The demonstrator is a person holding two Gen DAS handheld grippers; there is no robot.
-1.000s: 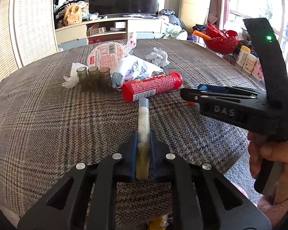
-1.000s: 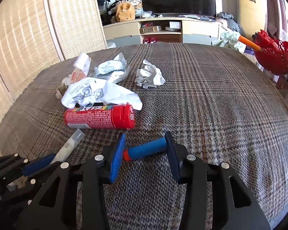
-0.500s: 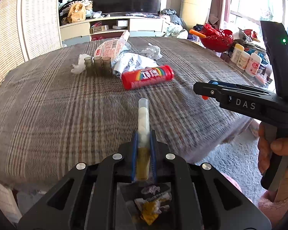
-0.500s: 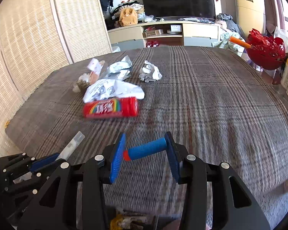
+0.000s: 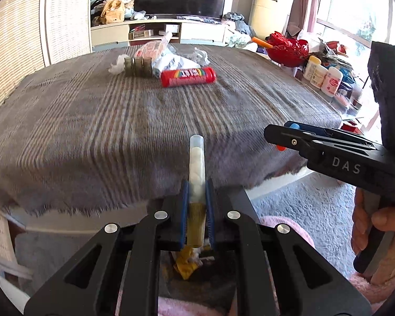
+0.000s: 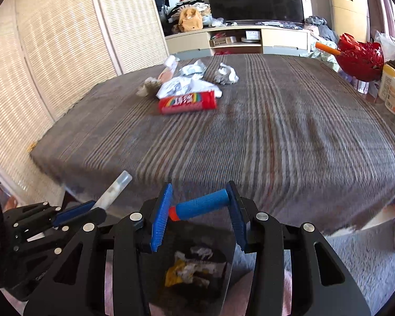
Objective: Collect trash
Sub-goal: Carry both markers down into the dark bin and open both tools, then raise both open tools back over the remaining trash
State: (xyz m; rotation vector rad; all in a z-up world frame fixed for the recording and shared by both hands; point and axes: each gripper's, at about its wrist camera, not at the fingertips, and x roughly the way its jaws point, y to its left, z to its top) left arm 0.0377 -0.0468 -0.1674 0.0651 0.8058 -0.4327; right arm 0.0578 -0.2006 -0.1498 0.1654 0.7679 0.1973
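My left gripper (image 5: 196, 184) is shut on a clear tube (image 5: 196, 158) with white pellets and a ribbed yellow cap, held past the table's near edge over a black bin (image 5: 197, 271) with trash inside. My right gripper (image 6: 198, 197) is shut on a blue cylinder with an orange end (image 6: 200, 205), also above the bin (image 6: 192, 271). On the plaid-covered table (image 6: 276, 121) lie a red candy tube (image 6: 188, 102), crumpled white wrappers (image 6: 187, 84), a foil ball (image 6: 226, 73) and three small brown bottles (image 5: 138, 65). The tube also shows in the right wrist view (image 6: 114, 191).
A red basket (image 5: 288, 48) and white bottles (image 5: 322, 75) stand to the table's right. A TV stand (image 6: 239, 39) is behind, woven panels (image 6: 52, 52) to the left. A pink rug (image 5: 289, 226) and grey carpet lie below the table edge.
Both grippers have pulled back from the table with their objects and now hang past its near edge over the bin. The trash on the table has not moved.
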